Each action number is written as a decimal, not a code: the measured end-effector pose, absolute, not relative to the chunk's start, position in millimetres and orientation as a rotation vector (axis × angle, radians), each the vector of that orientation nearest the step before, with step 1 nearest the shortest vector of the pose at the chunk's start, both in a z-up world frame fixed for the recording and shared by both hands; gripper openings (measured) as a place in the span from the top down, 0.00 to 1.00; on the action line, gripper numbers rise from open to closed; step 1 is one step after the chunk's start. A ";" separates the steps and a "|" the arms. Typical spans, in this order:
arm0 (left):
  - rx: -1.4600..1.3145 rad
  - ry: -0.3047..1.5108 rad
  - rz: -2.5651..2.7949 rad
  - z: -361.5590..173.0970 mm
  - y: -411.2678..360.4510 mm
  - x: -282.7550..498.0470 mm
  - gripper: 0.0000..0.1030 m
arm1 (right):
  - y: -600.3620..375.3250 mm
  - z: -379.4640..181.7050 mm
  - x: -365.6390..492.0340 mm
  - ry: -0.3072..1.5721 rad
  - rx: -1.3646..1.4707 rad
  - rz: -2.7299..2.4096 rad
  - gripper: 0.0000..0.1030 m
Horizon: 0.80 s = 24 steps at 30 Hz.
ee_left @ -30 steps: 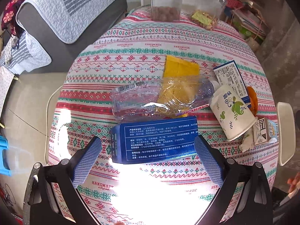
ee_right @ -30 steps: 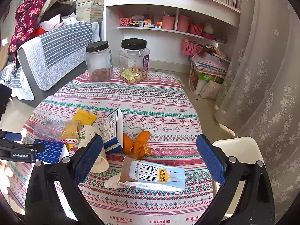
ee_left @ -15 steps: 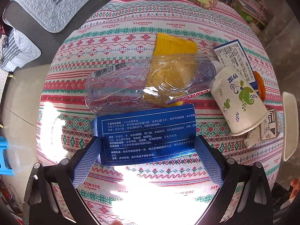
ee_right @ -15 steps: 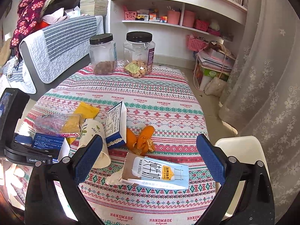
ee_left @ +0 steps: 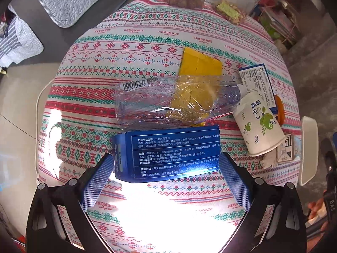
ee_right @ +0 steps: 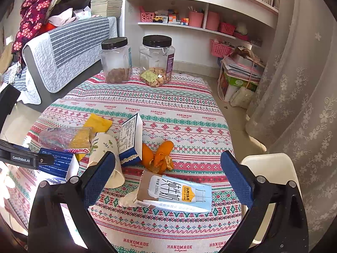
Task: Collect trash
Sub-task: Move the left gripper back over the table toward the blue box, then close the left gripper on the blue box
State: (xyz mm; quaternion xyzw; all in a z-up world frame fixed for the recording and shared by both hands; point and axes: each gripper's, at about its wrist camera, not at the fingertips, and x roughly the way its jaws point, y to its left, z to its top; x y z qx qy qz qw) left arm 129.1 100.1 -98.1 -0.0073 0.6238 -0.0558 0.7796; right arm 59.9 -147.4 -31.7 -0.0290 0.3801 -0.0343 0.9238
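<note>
Left gripper (ee_left: 166, 175) jaws wide, straddling blue box (ee_left: 168, 152); right gripper (ee_right: 168, 172) jaws wide.

Left wrist looks steeply down, close; right wrist looks level across; both share the tablecloth (ee_left: 147, 42).

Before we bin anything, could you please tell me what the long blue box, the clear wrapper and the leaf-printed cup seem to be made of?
Long blue printed box: probably glossy coated cardboard; crisp folded edges, sheen in the sunlight.
Clear crinkled wrapper: thin plastic film; transparent, creased, with glints and a barcode sticker.
White leaf-printed cup: likely matte paper; rolled rim, no shine.
</note>
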 end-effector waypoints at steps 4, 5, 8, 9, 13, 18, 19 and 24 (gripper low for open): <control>0.267 1.357 -0.207 -101.5 77.7 113.2 0.06 | -144.8 -30.9 59.2 0.784 -0.060 -0.056 0.07; 0.321 1.365 -0.230 -105.4 72.1 109.7 0.06 | -144.3 -30.6 58.7 0.782 -0.063 -0.055 0.07; 0.480 1.350 -0.256 -115.3 58.6 106.9 0.06 | -144.5 -30.3 57.5 0.780 -0.071 -0.056 0.07; 0.534 1.336 -0.265 -117.7 55.0 108.7 0.06 | -145.0 -30.6 57.5 0.781 -0.071 -0.058 0.07; 0.697 1.349 -0.335 -137.9 46.3 119.8 0.06 | -149.9 -32.8 57.6 0.791 -0.075 -0.075 0.07; 0.848 1.336 -0.389 -160.3 35.2 128.1 0.05 | -155.9 -36.5 58.7 0.808 -0.075 -0.093 0.07; 0.808 1.343 -0.392 -158.2 34.9 132.4 0.05 | -156.9 -37.2 58.9 0.811 -0.073 -0.095 0.07; 0.635 1.392 -0.372 -158.8 42.6 134.0 0.14 | -158.4 -38.2 59.5 0.819 -0.062 -0.092 0.07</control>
